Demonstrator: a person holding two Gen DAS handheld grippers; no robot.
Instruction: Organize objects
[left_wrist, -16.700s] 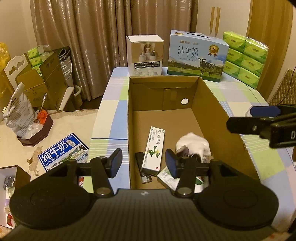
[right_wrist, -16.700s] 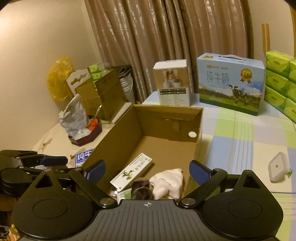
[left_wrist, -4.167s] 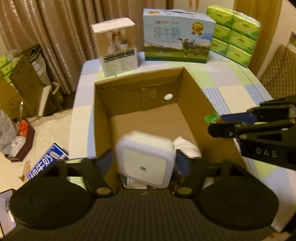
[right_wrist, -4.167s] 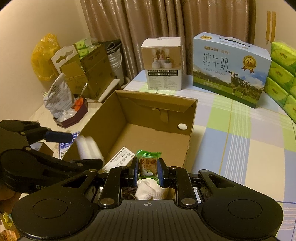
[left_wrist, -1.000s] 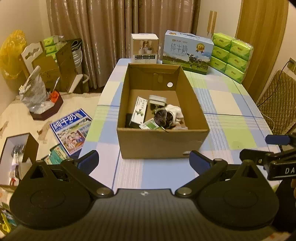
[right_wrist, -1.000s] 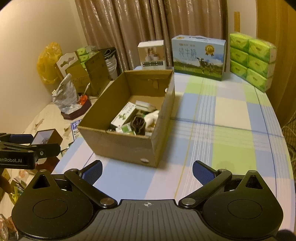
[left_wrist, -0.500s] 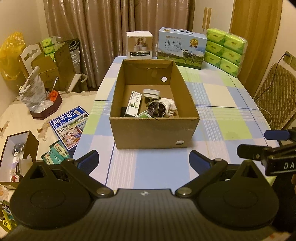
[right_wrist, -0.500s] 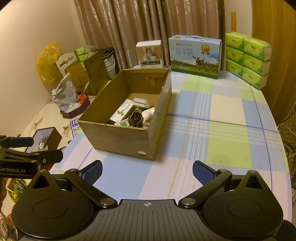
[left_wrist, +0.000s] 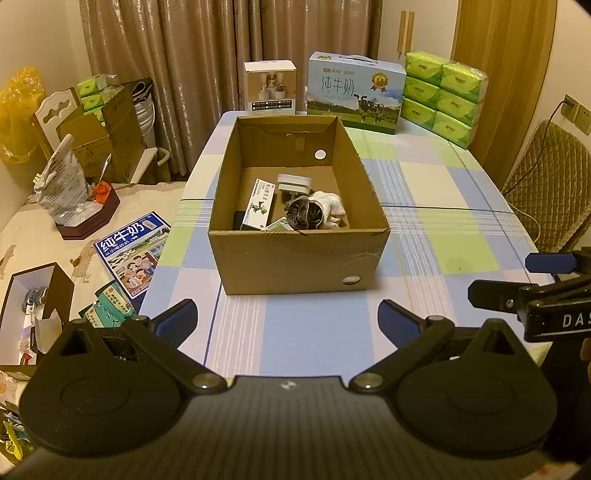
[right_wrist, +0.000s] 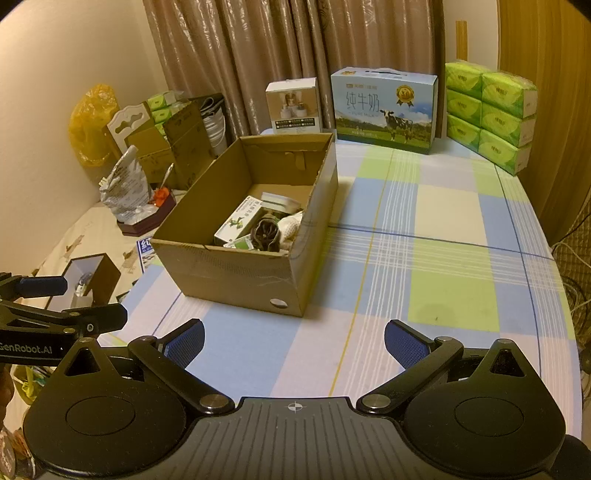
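An open cardboard box (left_wrist: 295, 258) stands on the checked tablecloth; it also shows in the right wrist view (right_wrist: 236, 273). Inside lie a white-green carton (left_wrist: 260, 203), a white square device (left_wrist: 293, 183), a dark bundle (left_wrist: 301, 218), white cloth (left_wrist: 332, 208) and a green packet (left_wrist: 279, 225). My left gripper (left_wrist: 286, 323) is open and empty, held back above the near table edge. My right gripper (right_wrist: 293, 343) is open and empty, also back from the box. Each gripper shows at the edge of the other's view.
A small white box (left_wrist: 269, 86), a blue milk carton (left_wrist: 354, 96) and stacked green tissue packs (left_wrist: 441, 98) stand at the table's far end. A chair (left_wrist: 550, 184) is at the right. Boxes, bags and leaflets (left_wrist: 129, 243) litter the floor at the left.
Both grippers let go of their items into the box and opened; over the last second both have drawn back from the box, so it looks smaller and farther.
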